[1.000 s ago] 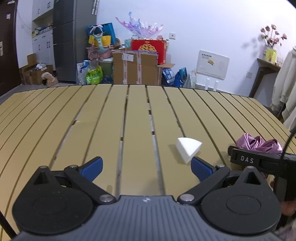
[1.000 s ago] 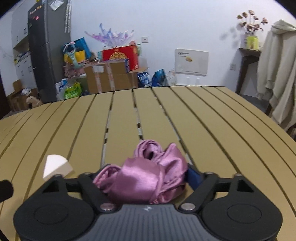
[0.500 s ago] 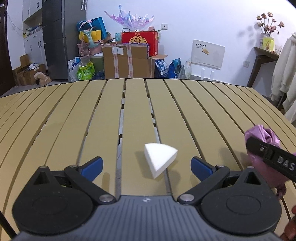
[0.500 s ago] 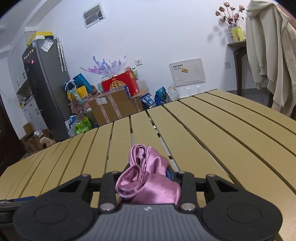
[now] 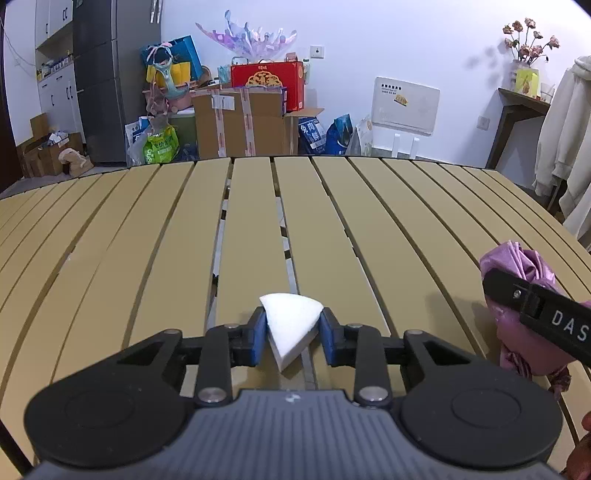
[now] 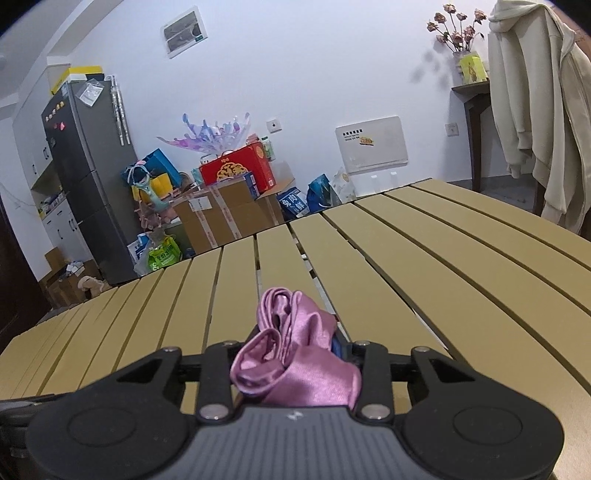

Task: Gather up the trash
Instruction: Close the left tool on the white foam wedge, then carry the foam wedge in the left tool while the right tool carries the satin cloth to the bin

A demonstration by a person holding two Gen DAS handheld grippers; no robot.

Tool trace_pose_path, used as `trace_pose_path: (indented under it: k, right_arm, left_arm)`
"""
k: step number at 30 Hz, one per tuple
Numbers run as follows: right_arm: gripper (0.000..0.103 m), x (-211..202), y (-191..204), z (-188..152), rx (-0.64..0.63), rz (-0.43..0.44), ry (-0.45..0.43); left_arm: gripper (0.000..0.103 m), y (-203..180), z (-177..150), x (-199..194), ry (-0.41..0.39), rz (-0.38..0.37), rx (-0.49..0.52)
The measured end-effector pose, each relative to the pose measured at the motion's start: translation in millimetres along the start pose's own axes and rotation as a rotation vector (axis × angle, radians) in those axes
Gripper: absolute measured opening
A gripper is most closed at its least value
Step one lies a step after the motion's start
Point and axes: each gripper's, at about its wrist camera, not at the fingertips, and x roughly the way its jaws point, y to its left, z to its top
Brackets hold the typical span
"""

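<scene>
A white foam wedge (image 5: 290,314) lies on the tan slatted table (image 5: 147,240), close in front of me. My left gripper (image 5: 292,334) is closing on it, and its blue pads (image 5: 258,332) press both sides of the wedge. A crumpled pink satin cloth (image 6: 306,376) is bunched between the fingers of my right gripper (image 6: 295,349), which is shut on it and held a little above the table (image 6: 443,277). The same cloth (image 5: 517,266) and a black finger of the right gripper (image 5: 546,314) show at the right edge of the left wrist view.
Beyond the table's far edge stand taped cardboard boxes (image 5: 240,122), a red gift box (image 5: 266,83), bags and a dark fridge (image 5: 110,74). Pale coats (image 6: 535,92) hang at the right by a small shelf with dried flowers (image 6: 461,33). Part of a hand (image 5: 580,454) shows at the lower right.
My left gripper moved right until the wedge sat between its fingers, then went from wide open to shut on it. My right gripper closed on the pink cloth, lifted and rolled.
</scene>
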Motion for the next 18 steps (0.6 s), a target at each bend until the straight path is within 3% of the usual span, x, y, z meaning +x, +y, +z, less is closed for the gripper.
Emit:
trace_pose_path:
  k: [9,18]
  right_arm:
    - [0.034,-14,12,-4,-0.031,0.018,0.008]
    - [0.034,-57,33,3,-0.092,0.035,-0.015]
  left_arm:
    - [0.03,-2,-2,-27,-0.018,0.01,0.023]
    - [0.03,8,-3,-72,-0.04,0.013,0.01]
